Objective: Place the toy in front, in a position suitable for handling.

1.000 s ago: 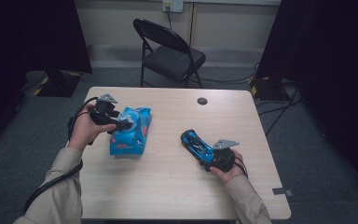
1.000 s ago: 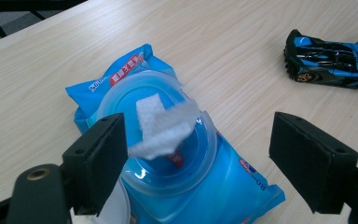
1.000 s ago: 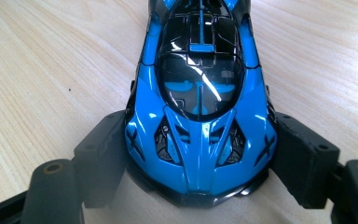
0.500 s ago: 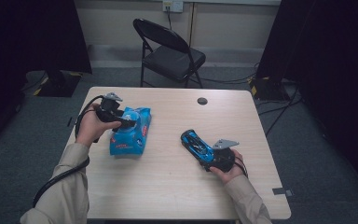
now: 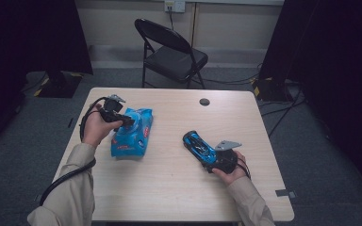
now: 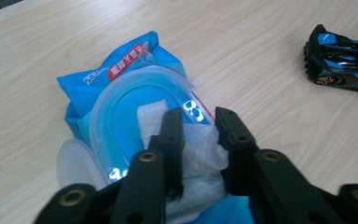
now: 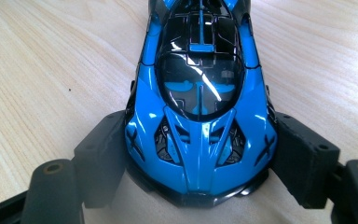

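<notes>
1. Blue plastic wraps the wet-wipe pack (image 5: 132,132), which lies flat on the left half of the wooden table (image 5: 179,193), well apart from the toy car (image 5: 199,146) on the right half.
2. Its clear round lid (image 6: 77,164) is flipped open to one side, as the left gripper view shows, and a white wipe (image 6: 192,154) sticks up out of the oval opening.
3. At the near-left edge of the pack, the left gripper (image 5: 122,119) reaches in from the left, held in the person's left hand (image 5: 95,129).
4. Its jaws have just been closing, and in the left gripper view (image 6: 199,135) they stand close together with the bunched wipe pinched between their inner faces.
5. On the right, the right gripper (image 5: 206,154) lies low on the table in the person's right hand (image 5: 231,170), pointing toward the far left.
6. In the right gripper view (image 7: 200,154) its jaws are clamped on the blue-and-black toy car (image 7: 199,93), one pad against each flank at one end of the body.
7. That car rests on the tabletop, its length running away from the gripper toward the far left.
8. Farther off, a small dark round disc (image 5: 204,101) sits near the far edge of the table, and a black folding chair (image 5: 172,54) stands on the floor beyond it.
</notes>
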Motion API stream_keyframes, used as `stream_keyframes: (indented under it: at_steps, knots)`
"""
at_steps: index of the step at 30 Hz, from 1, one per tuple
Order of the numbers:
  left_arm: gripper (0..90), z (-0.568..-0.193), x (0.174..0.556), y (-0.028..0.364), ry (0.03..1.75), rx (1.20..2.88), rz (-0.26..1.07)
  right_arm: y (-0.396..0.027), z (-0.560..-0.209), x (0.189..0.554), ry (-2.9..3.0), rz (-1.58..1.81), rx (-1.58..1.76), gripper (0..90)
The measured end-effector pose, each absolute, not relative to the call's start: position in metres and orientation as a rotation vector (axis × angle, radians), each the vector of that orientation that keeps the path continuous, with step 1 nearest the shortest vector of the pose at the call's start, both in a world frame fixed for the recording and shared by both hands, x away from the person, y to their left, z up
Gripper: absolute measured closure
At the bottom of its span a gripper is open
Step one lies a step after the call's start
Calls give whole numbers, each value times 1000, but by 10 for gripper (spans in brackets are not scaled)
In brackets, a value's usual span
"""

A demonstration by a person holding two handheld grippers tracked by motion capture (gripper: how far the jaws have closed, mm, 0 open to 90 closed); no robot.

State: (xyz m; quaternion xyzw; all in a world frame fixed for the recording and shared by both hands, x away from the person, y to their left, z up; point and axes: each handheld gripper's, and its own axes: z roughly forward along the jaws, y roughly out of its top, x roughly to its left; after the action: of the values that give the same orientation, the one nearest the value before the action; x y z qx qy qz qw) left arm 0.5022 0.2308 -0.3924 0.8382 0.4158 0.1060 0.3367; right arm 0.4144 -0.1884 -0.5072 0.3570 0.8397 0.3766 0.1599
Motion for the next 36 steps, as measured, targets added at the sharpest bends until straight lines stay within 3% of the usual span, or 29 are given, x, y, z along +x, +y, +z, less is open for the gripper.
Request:
stream_keyframes:
  at_steps: [6, 36]
  knots:
    - [890, -385, 500, 232, 1123, 2171, 256, -188, -507, 414, 2399, 1076, 1020, 251]
    - [899, -320, 481, 220, 1098, 2150, 200, -188, -507, 414, 2398, 1076, 1021, 252]
